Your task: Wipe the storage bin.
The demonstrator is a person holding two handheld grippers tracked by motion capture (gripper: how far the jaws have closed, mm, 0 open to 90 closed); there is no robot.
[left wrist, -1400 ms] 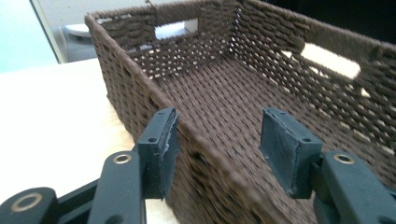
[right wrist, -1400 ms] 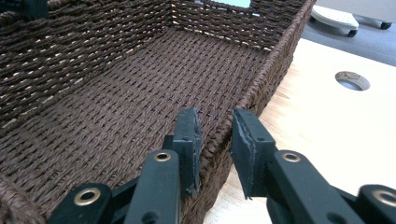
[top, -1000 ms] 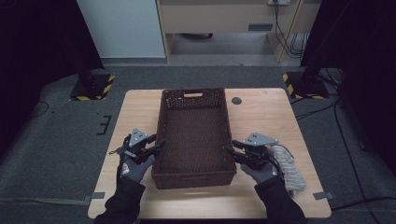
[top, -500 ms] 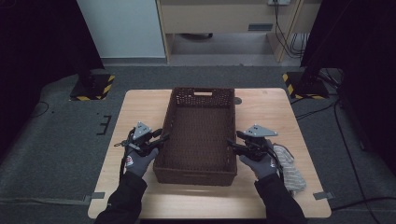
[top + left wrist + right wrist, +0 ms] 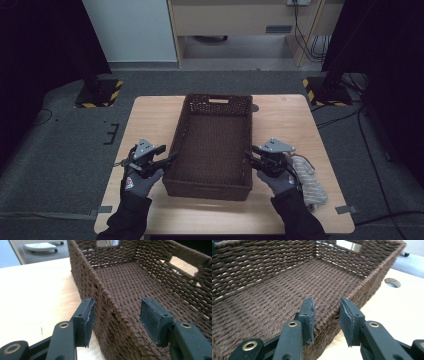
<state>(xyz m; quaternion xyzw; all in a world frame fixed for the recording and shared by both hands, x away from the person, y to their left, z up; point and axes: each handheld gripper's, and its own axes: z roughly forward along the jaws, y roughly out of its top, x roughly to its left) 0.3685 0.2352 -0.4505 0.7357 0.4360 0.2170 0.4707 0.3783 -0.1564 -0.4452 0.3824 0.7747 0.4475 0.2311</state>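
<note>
A dark brown woven basket (image 5: 216, 98) stands lengthwise in the middle of the wooden table (image 5: 150, 120), empty inside. My left gripper (image 5: 172, 157) is open, and its jaws straddle the basket's left wall (image 5: 107, 300) near the front corner, one outside and one inside, with wide gaps. My right gripper (image 5: 248, 154) is open too, astride the right wall (image 5: 352, 293). Its inner jaw sits close to the rim, and a strip of table shows between the wall and the outer jaw. Gloved hands hold both grippers.
A grey-white bundle of woven cloth (image 5: 309, 181) lies on the table just right of my right hand. A round cable hole (image 5: 255, 107) (image 5: 392, 282) sits by the basket's far right corner. Black stands with striped bases (image 5: 97, 95) flank the table on the floor.
The basket slid forward and slightly right with both grippers on its walls, then stopped. The jaws now stand apart around the walls.
</note>
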